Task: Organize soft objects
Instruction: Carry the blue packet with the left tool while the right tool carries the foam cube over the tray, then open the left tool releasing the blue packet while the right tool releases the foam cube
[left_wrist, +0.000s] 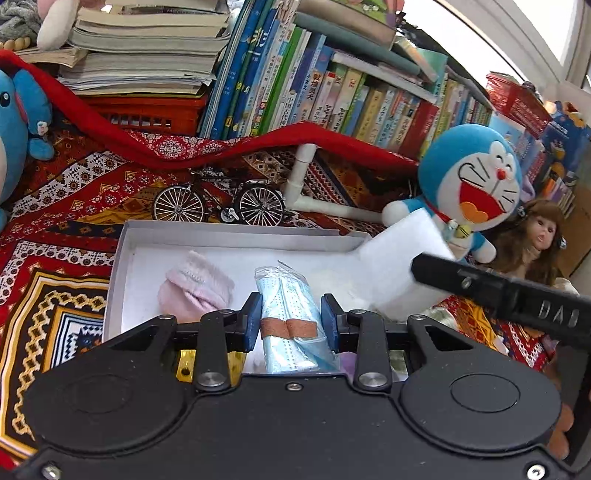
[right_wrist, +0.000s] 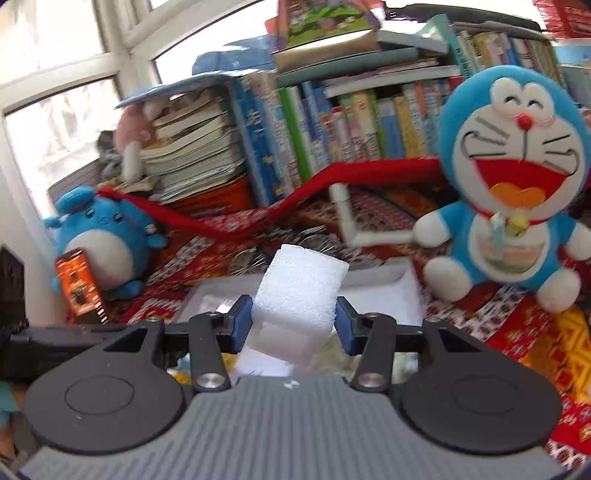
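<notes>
My left gripper (left_wrist: 291, 323) is shut on a clear packet of light-blue face masks (left_wrist: 286, 299) bound with a brown band, held over the near part of a white shallow box (left_wrist: 122, 258). A pink knitted sock (left_wrist: 195, 290) lies inside the box at the left. My right gripper (right_wrist: 294, 325) is shut on a white foam block (right_wrist: 301, 288), hanging above the same box (right_wrist: 400, 275). In the left wrist view that foam block (left_wrist: 402, 258) shows over the box's right end, with a black finger (left_wrist: 458, 278) of the right gripper across it.
The box sits on a red patterned cloth (left_wrist: 55, 266). Behind it stand a model bicycle (left_wrist: 219, 203), a white pipe frame (left_wrist: 299, 184) and rows of books (left_wrist: 332, 96). A blue cat plush (left_wrist: 472, 184) and a doll (left_wrist: 535, 240) sit right; a blue plush (right_wrist: 99, 240) sits left.
</notes>
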